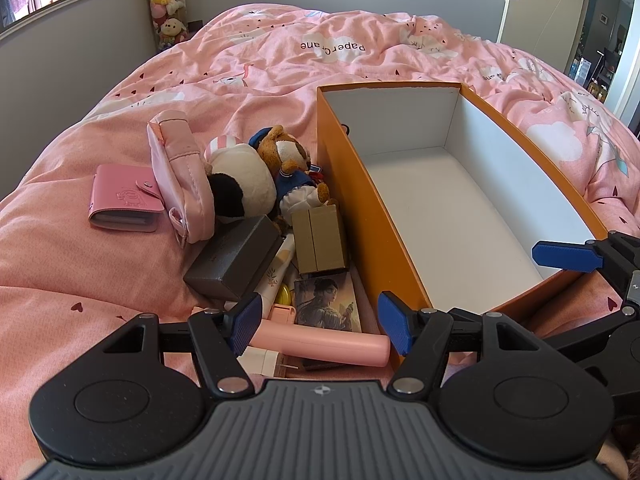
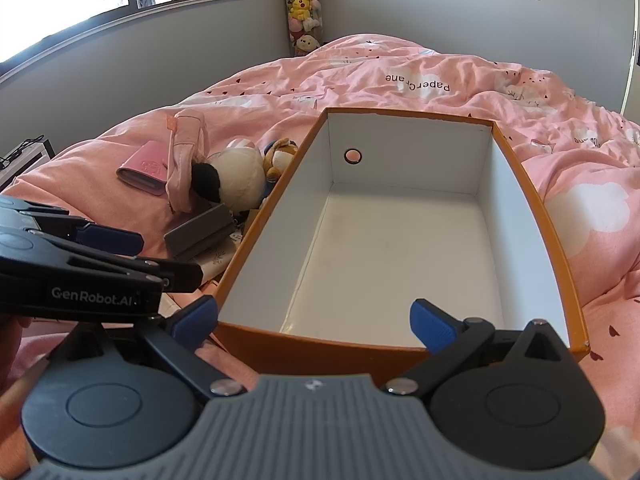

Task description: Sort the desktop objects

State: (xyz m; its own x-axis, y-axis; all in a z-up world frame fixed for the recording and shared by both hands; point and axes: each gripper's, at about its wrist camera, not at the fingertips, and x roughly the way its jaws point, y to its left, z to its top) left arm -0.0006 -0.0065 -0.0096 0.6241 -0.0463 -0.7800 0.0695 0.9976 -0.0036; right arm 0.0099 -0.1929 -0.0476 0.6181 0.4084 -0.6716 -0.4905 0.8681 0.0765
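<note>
A: Confirm position of the items to be sorted.

B: Heaped on the pink bedspread (image 1: 80, 264), just left of the orange box (image 1: 348, 184). Box interior white and bare.

A: State of both grippers?

B: Left gripper (image 1: 320, 320): fingers (image 1: 247, 322) spread wide, nothing between them. Right gripper (image 2: 316, 320): fingers (image 2: 434, 326) likewise wide, nothing held, poised over the near rim of the box.

A: Nearest candidate for pickup?

B: Pink case (image 1: 320, 345), a smooth, rounded bar, probably hard plastic. Lying directly under the left fingers, long axis crosswise, running from one fingertip toward the other.

A: Consequence for the approach?

B: Likely a wrist turn needed, so as to close across the narrow width rather than along the length. Left side clearly nearer; right side separated from the heap by the box wall.

A: Remaining items, by material?

B: Picture card (image 1: 326, 298), flat and glossy, partly under the case. Grey box (image 1: 236, 258), matte, rigid, tilted. Olive carton (image 1: 320, 240), upright against the box wall. White tube (image 1: 276, 270), slim, wedged between them. Panda plush (image 1: 240, 184) and bear plush (image 1: 292, 164), soft, compressible. Pink pouch (image 1: 180, 180), padded fabric, leaning on the panda. Pink card wallet (image 1: 124, 200), stitched leatherette, flat, farthest left.

A: Progress?

B: Judged not yet begun; nothing in the box.
</note>
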